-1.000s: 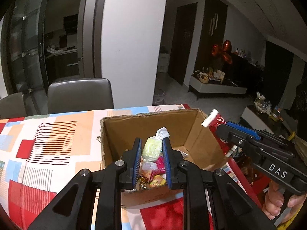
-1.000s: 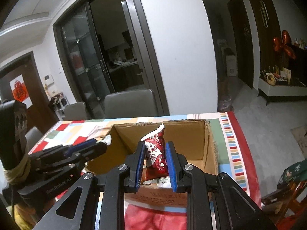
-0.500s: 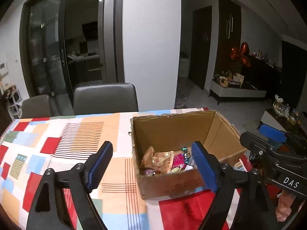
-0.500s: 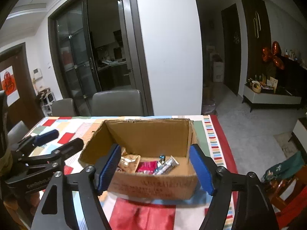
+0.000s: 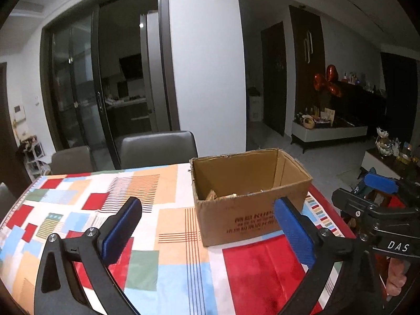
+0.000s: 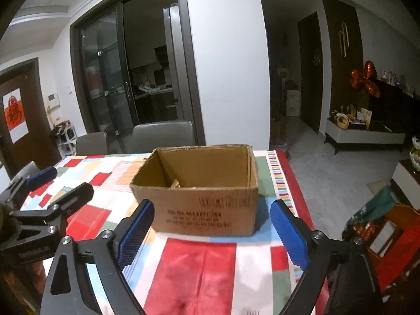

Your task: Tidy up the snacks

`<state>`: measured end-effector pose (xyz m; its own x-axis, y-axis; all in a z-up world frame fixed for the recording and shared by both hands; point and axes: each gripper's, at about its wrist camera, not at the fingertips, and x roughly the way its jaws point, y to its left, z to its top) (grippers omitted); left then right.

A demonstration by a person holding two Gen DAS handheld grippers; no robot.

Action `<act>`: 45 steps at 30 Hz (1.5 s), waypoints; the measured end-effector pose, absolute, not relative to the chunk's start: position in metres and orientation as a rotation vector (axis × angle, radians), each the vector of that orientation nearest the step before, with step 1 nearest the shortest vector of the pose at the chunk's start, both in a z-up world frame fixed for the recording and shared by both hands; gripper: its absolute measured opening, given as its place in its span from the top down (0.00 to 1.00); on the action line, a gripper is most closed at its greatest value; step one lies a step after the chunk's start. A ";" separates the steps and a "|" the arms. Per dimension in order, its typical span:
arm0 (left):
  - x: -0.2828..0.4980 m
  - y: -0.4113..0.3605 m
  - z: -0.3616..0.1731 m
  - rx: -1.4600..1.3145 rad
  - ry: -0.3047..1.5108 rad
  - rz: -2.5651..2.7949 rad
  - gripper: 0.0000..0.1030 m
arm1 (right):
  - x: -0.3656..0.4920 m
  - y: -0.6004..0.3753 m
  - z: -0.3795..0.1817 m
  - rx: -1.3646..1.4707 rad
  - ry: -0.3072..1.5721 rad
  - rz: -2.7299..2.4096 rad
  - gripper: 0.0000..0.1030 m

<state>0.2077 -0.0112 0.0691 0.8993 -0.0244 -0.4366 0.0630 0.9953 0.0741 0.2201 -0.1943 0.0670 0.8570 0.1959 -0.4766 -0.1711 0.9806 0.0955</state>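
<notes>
A second ago each gripper was clamped on a snack packet above the open brown corrugated cardboard box [image 5: 252, 199]: a pale green wrapped sweet in the left one, a red printed sachet in the right. Now both packets are gone from the jaws and both tools sit farther back from the box, so that its printed front wall shows in full where before only the inside was seen. The left gripper [image 5: 207, 225], black plastic with ribbed blue pads, has its jaws spread wide and opening further, with nothing between them but the tablecloth and the box's near corner beyond. The right gripper [image 6: 210, 232], of the same make, is likewise empty, its jaws wide and widening, framing the box's front wall without touching it. The box stands on a glossy tablecloth [image 6: 199, 270] patterned in red, blue, orange, green and white blocks with fine stripes, near the table's right-hand edge. Its top edges are ragged and flapless, and dark red lettering runs along the front. Over the rim only a few crinkled tan wrappers [image 5: 223, 195] show against the inner wall; the rest of the contents are hidden. Two grey padded chairs [image 5: 157, 149] stand behind the table. In the left view a hand [image 5: 396, 279] grips the right tool's handle.
</notes>
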 end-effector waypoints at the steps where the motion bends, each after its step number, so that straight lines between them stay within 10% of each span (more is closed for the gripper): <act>1: 0.202 -0.012 0.070 0.091 0.444 -0.035 0.00 | 0.210 -0.195 0.067 0.048 0.500 0.192 0.11; 45: 0.049 -0.016 0.061 0.055 0.354 -0.011 0.00 | 0.053 -0.206 0.059 0.020 0.369 0.204 0.11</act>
